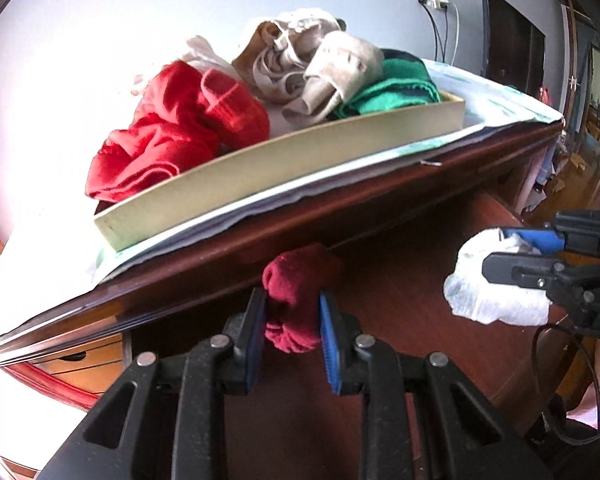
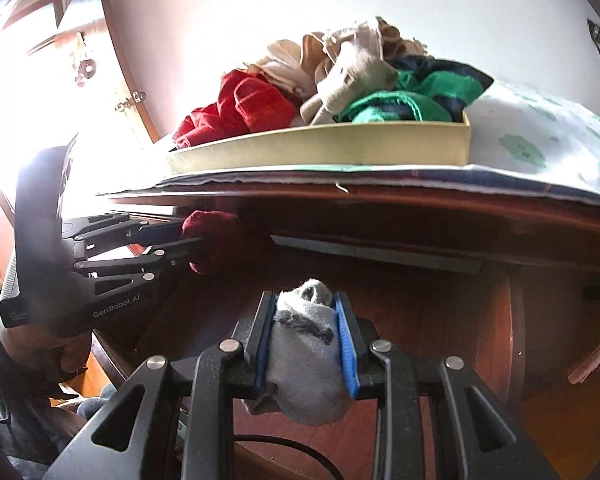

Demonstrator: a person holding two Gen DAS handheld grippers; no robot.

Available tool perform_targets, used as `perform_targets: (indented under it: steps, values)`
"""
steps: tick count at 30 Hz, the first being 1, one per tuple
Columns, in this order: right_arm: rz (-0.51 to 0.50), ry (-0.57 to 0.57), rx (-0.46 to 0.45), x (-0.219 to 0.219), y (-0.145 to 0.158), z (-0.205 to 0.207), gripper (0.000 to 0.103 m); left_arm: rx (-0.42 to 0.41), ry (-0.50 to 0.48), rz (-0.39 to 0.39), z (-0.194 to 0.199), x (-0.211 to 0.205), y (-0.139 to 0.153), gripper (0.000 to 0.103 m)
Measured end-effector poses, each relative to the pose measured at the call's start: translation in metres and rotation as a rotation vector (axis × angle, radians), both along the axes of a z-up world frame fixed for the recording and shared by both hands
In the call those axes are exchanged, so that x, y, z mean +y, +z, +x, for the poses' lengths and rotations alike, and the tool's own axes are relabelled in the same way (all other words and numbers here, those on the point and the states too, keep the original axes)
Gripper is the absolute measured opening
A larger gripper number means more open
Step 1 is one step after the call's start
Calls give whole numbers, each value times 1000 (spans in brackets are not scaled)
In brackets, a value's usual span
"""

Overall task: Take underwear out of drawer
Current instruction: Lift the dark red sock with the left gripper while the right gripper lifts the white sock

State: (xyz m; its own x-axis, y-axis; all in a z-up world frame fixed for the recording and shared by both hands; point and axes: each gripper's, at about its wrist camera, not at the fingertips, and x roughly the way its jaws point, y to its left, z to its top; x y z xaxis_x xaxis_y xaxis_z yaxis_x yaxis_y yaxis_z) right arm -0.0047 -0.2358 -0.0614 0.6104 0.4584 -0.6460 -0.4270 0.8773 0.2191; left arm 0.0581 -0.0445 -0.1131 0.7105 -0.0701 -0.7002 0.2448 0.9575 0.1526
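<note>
Fingers of the left gripper (image 1: 293, 316) are clenched on a dark red bundle (image 1: 298, 296), held below the front edge of the wooden bench (image 1: 340, 196). On the bench sits a shallow tray (image 1: 284, 164) heaped with red (image 1: 180, 132), beige (image 1: 300, 68) and green garments (image 1: 392, 88).

From the right wrist, the right gripper (image 2: 306, 336) is grasping a grey-white bundle (image 2: 304, 356), also below the bench edge (image 2: 420, 200); the left gripper (image 2: 180, 240) with its red bundle (image 2: 216, 236) is at left.

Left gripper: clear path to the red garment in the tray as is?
Probably not. The left gripper is shut on a maroon bundle, below the desk edge; the red garment lies open in the tray above.
</note>
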Motion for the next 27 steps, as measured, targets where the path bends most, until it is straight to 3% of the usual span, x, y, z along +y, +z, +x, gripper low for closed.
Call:
perform_targets:
  steps: [27]
  values:
    - [40,10,-126,4,23,-18,31,-132,15,-95,-33,31,34,21]
